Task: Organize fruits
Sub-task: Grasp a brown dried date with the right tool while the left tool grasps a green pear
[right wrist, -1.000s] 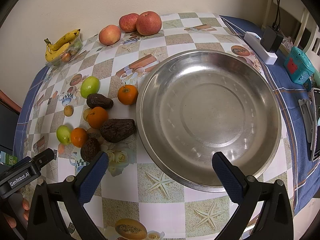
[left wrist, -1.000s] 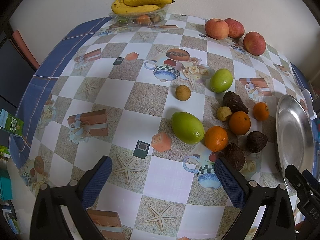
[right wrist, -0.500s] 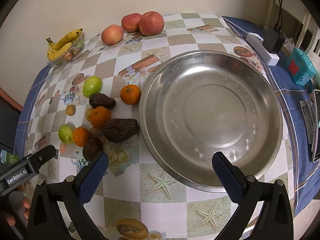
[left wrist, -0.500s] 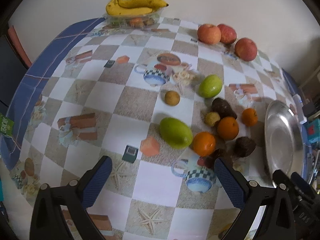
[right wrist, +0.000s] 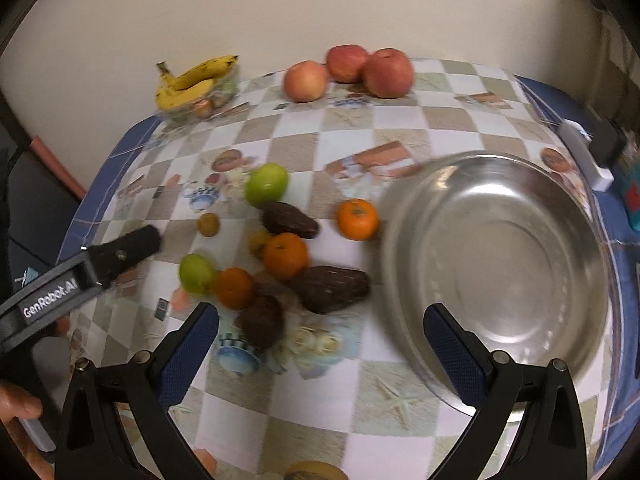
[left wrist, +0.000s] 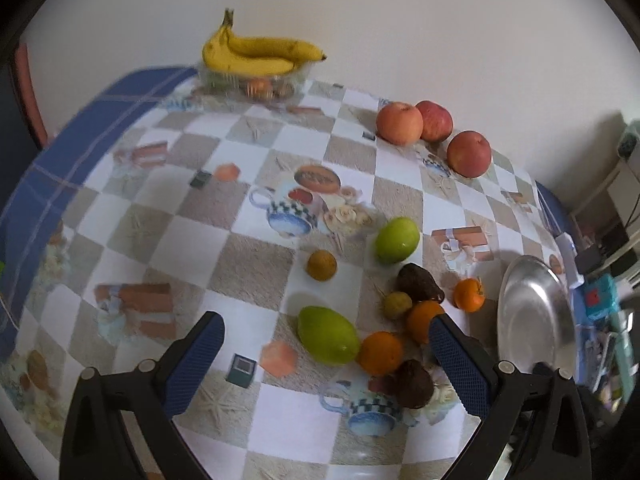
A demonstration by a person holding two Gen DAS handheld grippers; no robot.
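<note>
A cluster of fruit lies mid-table: a green mango (left wrist: 328, 340) (right wrist: 196, 274), a green fruit (left wrist: 397, 239) (right wrist: 266, 185), three oranges (left wrist: 380, 353) (right wrist: 357, 219), dark avocados (left wrist: 416, 383) (right wrist: 332, 288) and small brownish fruits (left wrist: 321, 265). A steel bowl (right wrist: 500, 272) (left wrist: 532, 316) sits to the right, empty. My left gripper (left wrist: 326, 360) is open above the mango. My right gripper (right wrist: 320, 348) is open above the table between the avocados and the bowl.
Three apples (left wrist: 400, 123) (right wrist: 386, 73) sit at the back by the wall. Bananas (left wrist: 256, 54) (right wrist: 192, 80) rest on a clear plastic tub at the back left. A white power strip (right wrist: 584, 152) and teal box (left wrist: 598, 296) lie right of the bowl.
Both grippers have swung and tilted up, so more wall shows. The right view has shifted left toward the fruit cluster. No fruit has moved; both stay open.
</note>
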